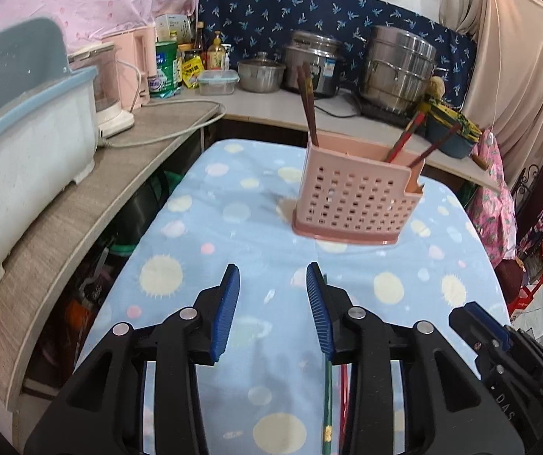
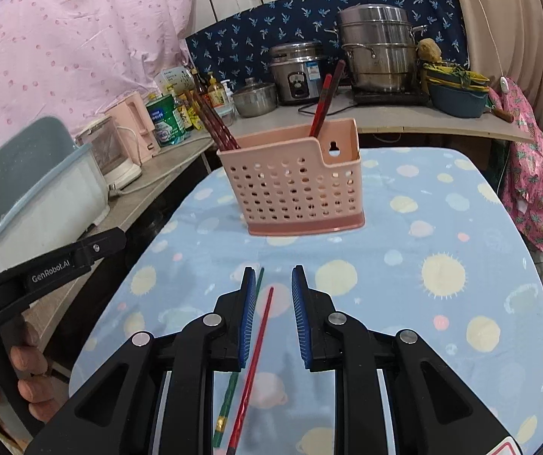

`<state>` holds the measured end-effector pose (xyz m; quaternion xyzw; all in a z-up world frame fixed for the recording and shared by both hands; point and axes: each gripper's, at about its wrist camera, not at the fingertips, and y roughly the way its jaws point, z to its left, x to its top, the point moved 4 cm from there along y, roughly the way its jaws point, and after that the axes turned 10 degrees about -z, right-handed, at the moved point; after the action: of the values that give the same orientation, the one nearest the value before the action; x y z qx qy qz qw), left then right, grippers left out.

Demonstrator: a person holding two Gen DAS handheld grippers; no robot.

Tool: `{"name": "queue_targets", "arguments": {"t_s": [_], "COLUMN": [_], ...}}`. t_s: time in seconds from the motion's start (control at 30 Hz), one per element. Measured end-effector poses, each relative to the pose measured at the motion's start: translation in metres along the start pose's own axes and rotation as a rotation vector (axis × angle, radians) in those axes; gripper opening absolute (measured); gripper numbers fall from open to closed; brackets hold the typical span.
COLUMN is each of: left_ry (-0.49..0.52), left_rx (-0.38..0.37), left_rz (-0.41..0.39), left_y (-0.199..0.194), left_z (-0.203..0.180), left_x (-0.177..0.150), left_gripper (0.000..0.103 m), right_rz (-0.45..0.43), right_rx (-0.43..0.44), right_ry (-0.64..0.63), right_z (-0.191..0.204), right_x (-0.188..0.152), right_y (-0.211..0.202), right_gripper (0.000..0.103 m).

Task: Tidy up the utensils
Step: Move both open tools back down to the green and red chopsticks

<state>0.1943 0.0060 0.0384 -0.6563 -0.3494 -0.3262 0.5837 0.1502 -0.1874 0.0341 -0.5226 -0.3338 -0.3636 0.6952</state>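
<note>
Red chopstick (image 2: pixel 256 360) lies between parted right gripper (image 2: pixel 271 284) fingers, long axis toward 12 o'clock, pink holder (image 2: pixel 294 185); bare cloth (image 2: pixel 404 284) between. Left gripper (image 1: pixel 273 276) wide, empty.

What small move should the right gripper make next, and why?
Probably lower and close on the red chopstick: it lies on the cloth between the open right gripper fingers, beside a green chopstick, while the pink holder already holds others.

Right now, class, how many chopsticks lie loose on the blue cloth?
2. A green chopstick and a red chopstick lie side by side under the open right claw; its frame could hide more.
</note>
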Motion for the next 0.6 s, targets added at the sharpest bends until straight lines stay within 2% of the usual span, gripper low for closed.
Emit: {"name": "queue_targets", "arguments": {"t_s": [0.33, 0.6], "left_ry": [0.036, 0.063], "left_rx": [0.03, 0.035], "left_rz": [0.08, 0.127], "left_y": [-0.005, -0.008], "left_z": [0.006, 0.006], "left_x": [-0.056, -0.088], "left_gripper": [0.035, 0.035], "right_rz": [0.108, 0.178], "right_rx": [-0.009, 0.01], "right_ry": [-0.01, -0.024], "right_z": [-0.001, 0.012], "right_x": [-0.067, -0.107], "right_y": [-0.012, -0.016], "right_gripper": [0.02, 0.02]}}
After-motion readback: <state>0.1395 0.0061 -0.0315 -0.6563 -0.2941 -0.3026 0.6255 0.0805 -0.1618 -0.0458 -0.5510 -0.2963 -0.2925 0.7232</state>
